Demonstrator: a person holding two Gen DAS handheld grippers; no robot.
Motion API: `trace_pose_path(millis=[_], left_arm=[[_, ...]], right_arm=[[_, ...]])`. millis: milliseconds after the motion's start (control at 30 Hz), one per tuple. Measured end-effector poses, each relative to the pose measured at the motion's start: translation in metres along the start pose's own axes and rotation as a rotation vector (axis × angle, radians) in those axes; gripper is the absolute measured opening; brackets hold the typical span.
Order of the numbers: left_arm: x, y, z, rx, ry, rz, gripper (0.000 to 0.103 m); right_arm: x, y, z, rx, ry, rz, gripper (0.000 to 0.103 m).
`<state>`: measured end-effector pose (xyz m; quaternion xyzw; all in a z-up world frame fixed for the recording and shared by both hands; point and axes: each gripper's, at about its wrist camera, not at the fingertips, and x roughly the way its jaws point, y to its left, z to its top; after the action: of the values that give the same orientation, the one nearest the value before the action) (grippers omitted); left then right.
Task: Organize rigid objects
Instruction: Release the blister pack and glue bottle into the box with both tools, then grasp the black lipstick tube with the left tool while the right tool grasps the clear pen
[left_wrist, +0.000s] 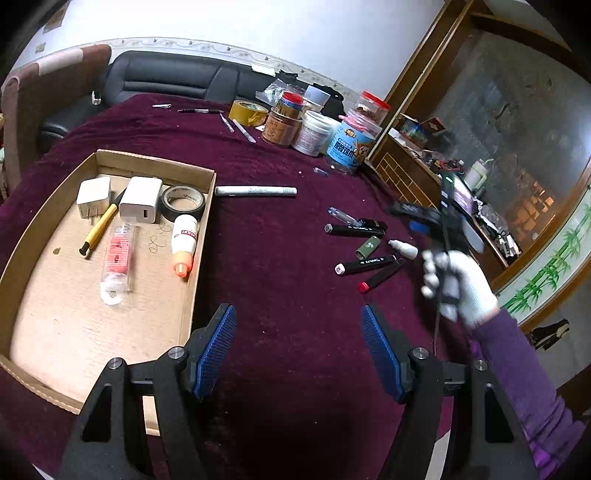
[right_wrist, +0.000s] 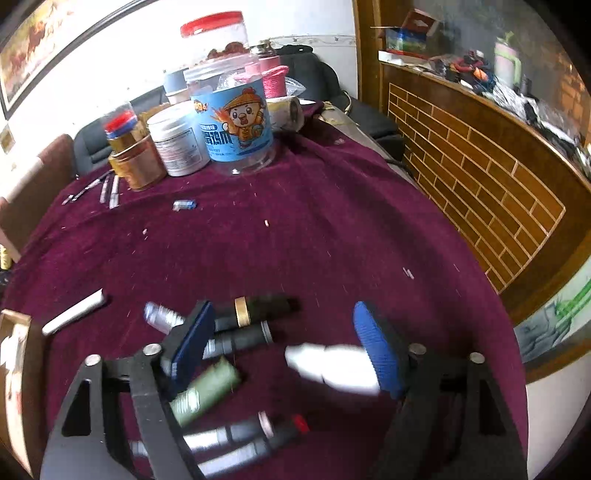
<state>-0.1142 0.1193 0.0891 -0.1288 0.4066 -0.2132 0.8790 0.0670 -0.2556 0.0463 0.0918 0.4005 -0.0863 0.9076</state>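
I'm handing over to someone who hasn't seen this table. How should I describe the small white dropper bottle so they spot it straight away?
Start from the cardboard box on the maroon cloth, then look right to the loose cluster of dark markers. The white dropper bottle lies on its side at that cluster's right edge, beside the olive-green tube. It is the only all-white, stubby item there, with a narrow nozzle tip.

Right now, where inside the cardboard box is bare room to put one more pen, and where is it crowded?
The near half of the cardboard box floor is bare, from the clear tube to the near wall. The far end is crowded: two white chargers, black tape roll, yellow pen, glue bottle. Outside, the cloth between box and scattered markers is free.
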Motion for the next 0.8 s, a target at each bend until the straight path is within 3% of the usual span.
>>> trace_pose_path(millis=[67,133,167,267,467,533,633,667,767,800], left_arm=[[0.001,-0.001,-0.001,-0.002,0.007,0.013,0.064],[0.001,-0.002,-0.003,-0.002,0.013,0.023,0.064],[0.001,-0.001,-0.003,-0.003,0.013,0.028,0.064],[0.001,0.003,-0.002,-0.010,0.002,0.038,0.064],[0.018,0.005,-0.005,-0.034,0.048,-0.003,0.064],[0.020,0.003,-0.007,-0.028,0.058,-0.010,0.064],[0.017,-0.001,-0.009,-0.015,0.057,-0.011,0.064],[0.015,-0.001,-0.009,-0.016,0.051,-0.008,0.064],[0.014,0.000,-0.010,-0.029,0.048,-0.017,0.064],[0.014,0.000,-0.010,-0.028,0.050,-0.020,0.064]], right_arm=[[0.021,0.009,0.009,-0.023,0.025,-0.012,0.067],[0.044,0.017,0.010,-0.034,0.098,-0.042,0.048],[0.054,0.020,0.008,-0.038,0.141,-0.048,0.043],[0.049,0.031,-0.005,-0.084,0.142,-0.057,0.037],[0.009,0.053,-0.050,-0.165,0.218,0.095,0.037],[-0.005,0.062,-0.067,-0.202,0.250,0.181,0.039],[-0.025,0.081,-0.087,-0.259,0.318,0.390,0.038],[-0.034,0.080,-0.087,-0.249,0.295,0.409,0.038],[-0.051,0.073,-0.068,-0.236,0.128,0.272,0.038],[-0.048,0.070,-0.062,-0.224,0.116,0.250,0.038]])
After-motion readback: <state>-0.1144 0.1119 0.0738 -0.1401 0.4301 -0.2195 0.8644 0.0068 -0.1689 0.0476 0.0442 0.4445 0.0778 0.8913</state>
